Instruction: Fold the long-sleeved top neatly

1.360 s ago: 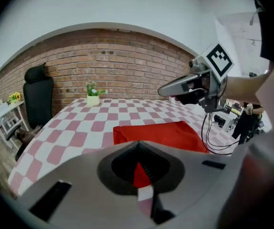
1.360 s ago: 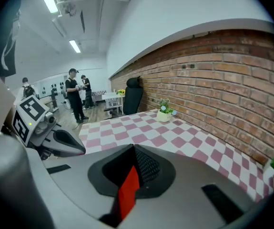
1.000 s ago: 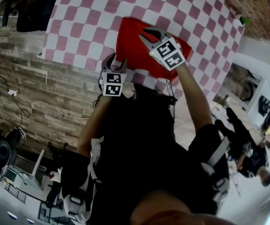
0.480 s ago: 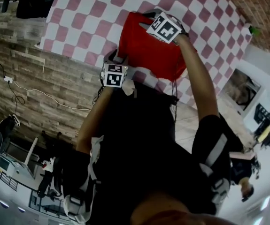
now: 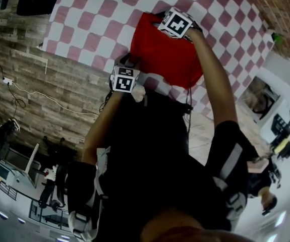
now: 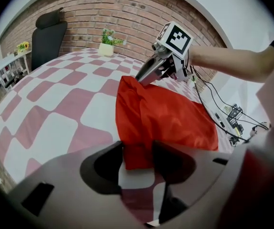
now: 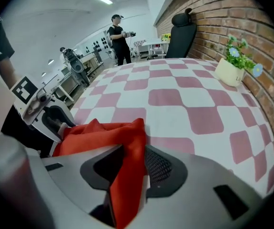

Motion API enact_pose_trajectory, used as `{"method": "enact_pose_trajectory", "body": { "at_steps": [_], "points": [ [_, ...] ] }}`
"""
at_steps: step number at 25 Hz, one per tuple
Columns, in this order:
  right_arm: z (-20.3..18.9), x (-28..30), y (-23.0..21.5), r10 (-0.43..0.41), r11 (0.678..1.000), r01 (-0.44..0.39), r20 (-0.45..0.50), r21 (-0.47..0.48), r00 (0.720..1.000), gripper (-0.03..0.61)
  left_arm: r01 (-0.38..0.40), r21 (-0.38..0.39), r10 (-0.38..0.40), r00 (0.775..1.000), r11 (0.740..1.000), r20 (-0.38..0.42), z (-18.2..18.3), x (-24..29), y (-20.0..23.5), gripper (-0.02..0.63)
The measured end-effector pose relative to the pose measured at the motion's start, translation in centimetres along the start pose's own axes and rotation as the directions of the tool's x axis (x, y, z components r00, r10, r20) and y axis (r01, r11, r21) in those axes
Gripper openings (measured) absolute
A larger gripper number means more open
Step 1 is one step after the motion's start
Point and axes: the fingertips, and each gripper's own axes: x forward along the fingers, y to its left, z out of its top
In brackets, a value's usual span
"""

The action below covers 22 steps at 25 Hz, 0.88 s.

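Three cameras, one scene

Head view from above, steeply down onto the table (image 5: 94, 19) and red top (image 5: 160, 54). Left gripper view low and close at the top's near corner, facing the brick wall (image 6: 127, 18), with the right gripper (image 6: 141, 75) across. Right gripper view close at the far edge, facing back toward the left gripper (image 7: 55, 120). Shared by all: the red top.

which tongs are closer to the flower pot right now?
Right. The right tongs sit at the far edge of the red top, toward the flower pot; the left tongs are at its near edge. Both have just been opening, with cloth between the jaws.
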Motion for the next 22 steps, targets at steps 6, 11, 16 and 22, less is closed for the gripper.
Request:
{"method": "enact_pose_trajectory", "body": {
  "at_steps": [6, 11, 16, 22],
  "points": [
    [-0.3, 1.4, -0.1, 0.019, 1.0, -0.019, -0.004, 0.007, 1.0, 0.078, 0.047, -0.01, -0.047, 0.999, 0.999, -0.009, -0.1, 0.0, 0.5, 0.132],
    [-0.6, 1.6, -0.7, 0.013, 0.999, -0.013, 0.01, 0.029, 1.0, 0.043, 0.067, 0.008, -0.066, 0.998, 0.998, -0.017, -0.1, 0.1, 0.5, 0.072],
    [-0.6, 1.2, -1.2, 0.003, 0.998, -0.005, 0.034, 0.065, 0.999, 0.032, 0.102, 0.009, -0.102, 0.994, 0.995, -0.026, 0.2, -0.3, 0.6, 0.044],
    [-0.4, 0.6, -1.0, 0.02, 0.993, -0.027, 0.064, 0.113, 0.998, 0.029, 0.123, 0.039, -0.121, 0.992, 0.992, -0.033, 0.8, -0.3, 0.9, 0.035]
  ]
}}
